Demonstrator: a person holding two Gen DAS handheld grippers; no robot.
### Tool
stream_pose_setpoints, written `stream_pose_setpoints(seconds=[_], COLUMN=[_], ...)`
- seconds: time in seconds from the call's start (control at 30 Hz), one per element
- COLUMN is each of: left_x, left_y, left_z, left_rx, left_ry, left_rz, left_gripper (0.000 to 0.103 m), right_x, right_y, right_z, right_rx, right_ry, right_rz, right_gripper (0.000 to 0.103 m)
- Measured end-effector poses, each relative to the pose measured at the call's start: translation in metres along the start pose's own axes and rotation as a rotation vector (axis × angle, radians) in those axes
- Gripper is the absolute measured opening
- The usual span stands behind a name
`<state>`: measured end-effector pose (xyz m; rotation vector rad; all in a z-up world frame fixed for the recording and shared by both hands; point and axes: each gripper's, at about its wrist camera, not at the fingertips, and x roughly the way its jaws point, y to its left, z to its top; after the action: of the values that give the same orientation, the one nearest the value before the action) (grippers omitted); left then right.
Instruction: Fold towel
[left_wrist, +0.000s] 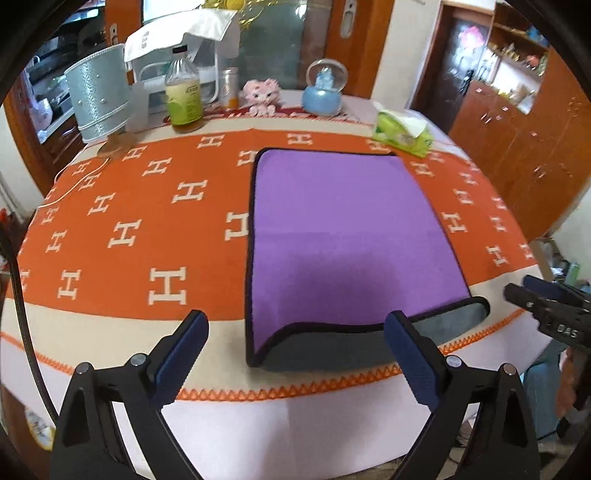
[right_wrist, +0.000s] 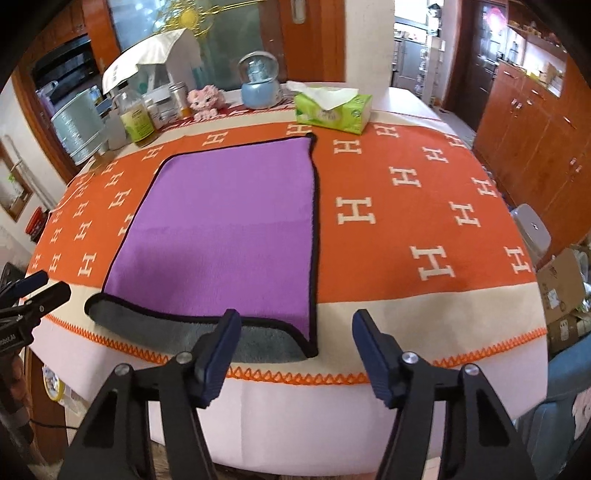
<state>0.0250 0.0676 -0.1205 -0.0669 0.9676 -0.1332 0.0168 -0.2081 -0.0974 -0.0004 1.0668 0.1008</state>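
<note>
A purple towel with black trim and a grey underside lies folded on the orange patterned tablecloth; a grey strip of the lower layer shows along its near edge. It also shows in the right wrist view. My left gripper is open and empty, just short of the towel's near edge. My right gripper is open and empty, near the towel's near right corner. The right gripper shows at the right edge of the left wrist view, the left gripper at the left edge of the right wrist view.
Along the table's far side stand a silver bucket, a bottle, a pink cat figure, a blue snow globe and a green tissue pack. Wooden cabinets stand to the right.
</note>
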Motion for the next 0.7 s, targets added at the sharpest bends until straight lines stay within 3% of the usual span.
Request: stream_pose_setpoints(seconds=[0.17, 0.27, 0.37, 0.43, 0.57, 0.7], left_x=[0.000, 0.007, 0.019, 0.026, 0.037, 0.040], left_y=[0.002, 0.002, -0.003, -0.005, -0.003, -0.004], left_z=[-0.007, -0.008, -0.010, -0.011, -0.012, -0.013], left_rx=[0.045, 0.081, 0.152, 0.178, 0.194, 0.257], left_ry=[-0.053, -0.030, 0.011, 0.034, 0.085, 0.086], left_rz=[-0.081, -0.108, -0.097, -0.083, -0.141, -0.155], left_gripper=[0.095, 0.094, 0.084, 0.084, 0.084, 0.081], right_x=[0.011, 0.017, 0.024, 0.028, 0.035, 0.043], right_y=[0.005, 0.006, 0.003, 0.001, -0.003, -0.006], right_z=[-0.009, -0.011, -0.011, -0.012, -0.011, -0.011], right_rx=[-0.073, -0.101, -0.126, -0.137, -0.158, -0.182], right_ry=[-0.005, -0.006, -0.006, -0.006, -0.002, 0.019], right_rz=[0.052, 0.075, 0.100, 0.117, 0.139, 0.174], right_gripper=[0.055, 0.054, 0.052, 0.050, 0.047, 0.035])
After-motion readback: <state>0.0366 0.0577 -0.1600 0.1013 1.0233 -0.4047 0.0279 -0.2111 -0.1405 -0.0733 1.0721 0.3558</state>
